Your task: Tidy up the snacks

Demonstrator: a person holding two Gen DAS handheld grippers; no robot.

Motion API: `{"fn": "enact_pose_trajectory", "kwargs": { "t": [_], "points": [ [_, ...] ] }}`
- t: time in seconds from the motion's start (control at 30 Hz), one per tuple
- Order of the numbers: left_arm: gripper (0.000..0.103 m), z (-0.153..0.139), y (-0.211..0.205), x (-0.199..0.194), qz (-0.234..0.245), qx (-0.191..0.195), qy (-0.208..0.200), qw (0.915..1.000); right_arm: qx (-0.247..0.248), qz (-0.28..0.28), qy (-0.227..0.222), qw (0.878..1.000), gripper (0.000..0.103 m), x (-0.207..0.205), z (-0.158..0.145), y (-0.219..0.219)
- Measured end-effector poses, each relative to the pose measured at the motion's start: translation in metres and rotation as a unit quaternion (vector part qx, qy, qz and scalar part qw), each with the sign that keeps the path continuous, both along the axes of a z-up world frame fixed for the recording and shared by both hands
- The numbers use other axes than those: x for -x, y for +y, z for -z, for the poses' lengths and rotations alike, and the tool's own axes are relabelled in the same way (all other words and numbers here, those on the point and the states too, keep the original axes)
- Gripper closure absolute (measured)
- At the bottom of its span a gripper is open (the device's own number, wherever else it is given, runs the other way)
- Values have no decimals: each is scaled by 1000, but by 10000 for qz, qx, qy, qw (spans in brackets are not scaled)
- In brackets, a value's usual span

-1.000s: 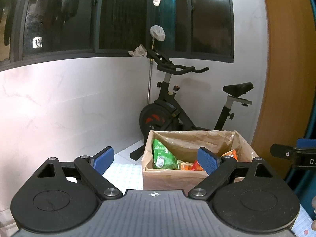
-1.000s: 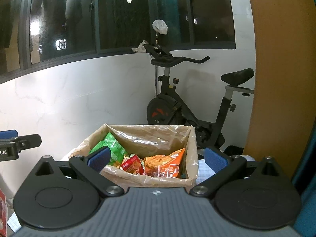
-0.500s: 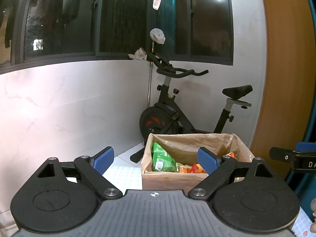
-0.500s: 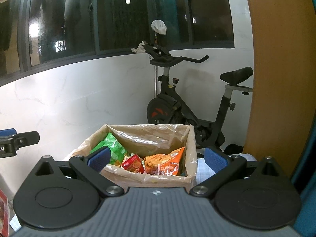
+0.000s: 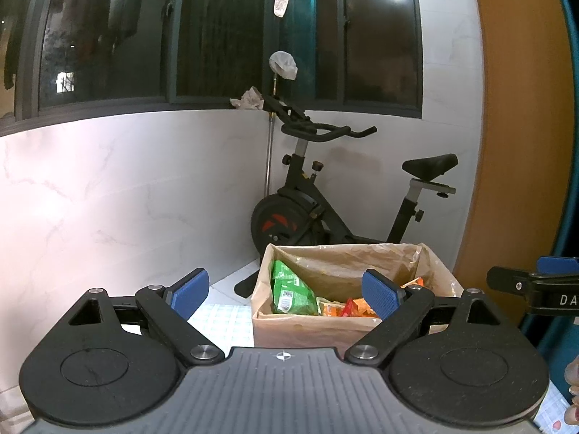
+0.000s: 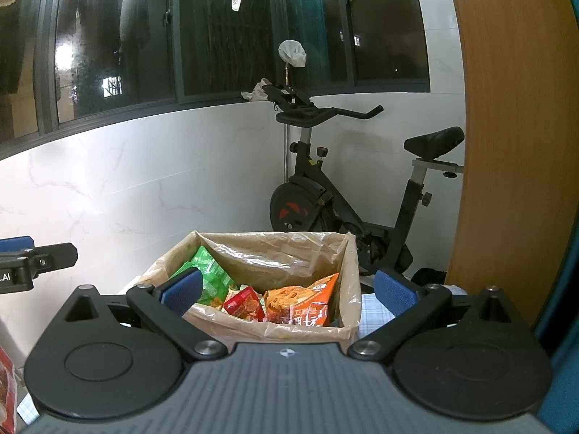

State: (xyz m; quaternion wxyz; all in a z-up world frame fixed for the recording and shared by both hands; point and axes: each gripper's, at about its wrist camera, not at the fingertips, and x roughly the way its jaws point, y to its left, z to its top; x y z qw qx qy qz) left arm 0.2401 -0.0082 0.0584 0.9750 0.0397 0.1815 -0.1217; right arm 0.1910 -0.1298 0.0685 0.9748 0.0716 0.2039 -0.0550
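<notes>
— Where do the snacks sit?

— In a cardboard box (image 6: pixel 307 329) lined with clear plastic, at about 12 o'clock from both claws. From the right wrist view, a green packet (image 6: pixel 206 271) leans on the box's wall at 10 o'clock, a red packet (image 6: pixel 243 302) lies mid-box, and an orange packet (image 6: pixel 300 302) with white Chinese characters stands at 2 o'clock.

— And the claws?

— The left claw (image 5: pixel 286 291) is spread wide with nothing between its blue pads (image 5: pixel 190 291). The right claw (image 6: pixel 287 289) is spread just as wide, bare too.

— Any writing to read?

— Only scraps: "DA" on the right claw's body at 3 o'clock in the left wrist view, ".AI" on the left claw at 9 o'clock in the right one. The packet print is too small to make out.

— What's behind?

— A black exercise bike (image 5: pixel 307 213) at 12 o'clock beyond the box, under dark windows (image 6: pixel 224 29).
</notes>
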Motion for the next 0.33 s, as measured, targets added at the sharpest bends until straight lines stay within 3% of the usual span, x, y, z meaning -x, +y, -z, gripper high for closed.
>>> {"fn": "enact_pose_trajectory", "kwargs": {
  "t": [0.33],
  "points": [
    [10,-1,4,-1,34,-24,-37,10000,-1,1,20,10000,0,0,1,0]
  ]
}}
